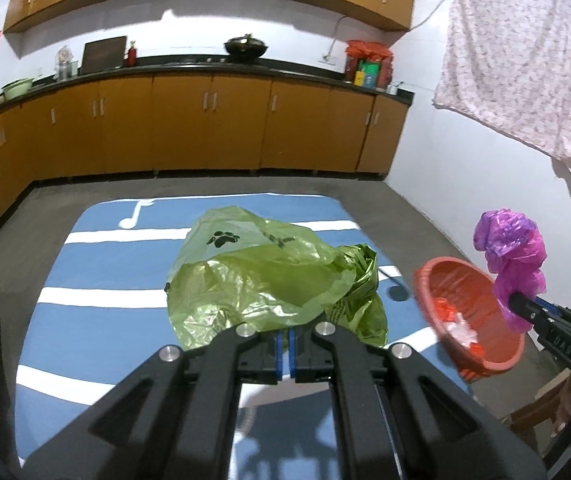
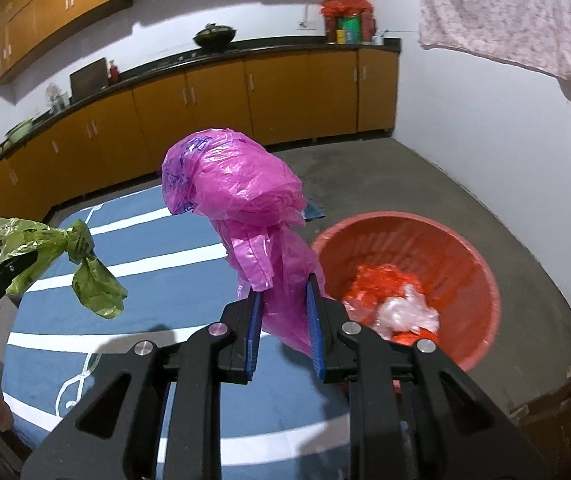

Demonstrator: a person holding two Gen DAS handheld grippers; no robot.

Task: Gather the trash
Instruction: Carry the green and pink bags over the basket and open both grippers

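My left gripper [image 1: 285, 334] is shut on a crumpled green plastic bag [image 1: 261, 276] with a paw print, held in the air above the blue mat [image 1: 97, 280]. The same green bag [image 2: 65, 252] shows at the left of the right wrist view. My right gripper [image 2: 283, 300] is shut on a pink plastic bag [image 2: 241, 200], whose bulk stands up above the blue pads [image 2: 312, 312]. From the left wrist view the pink bag [image 1: 513, 248] hangs at the right, above the near rim of the red basket [image 1: 465, 280]. The red basket [image 2: 473, 264] holds orange and clear plastic scraps.
Orange kitchen cabinets [image 1: 205, 128] with a black counter run along the back wall. A pink patterned cloth [image 1: 525, 60] hangs on the white right wall. Grey concrete floor [image 2: 385, 176] surrounds the mat. A hand [image 1: 569, 416] and a wooden piece show at the lower right.
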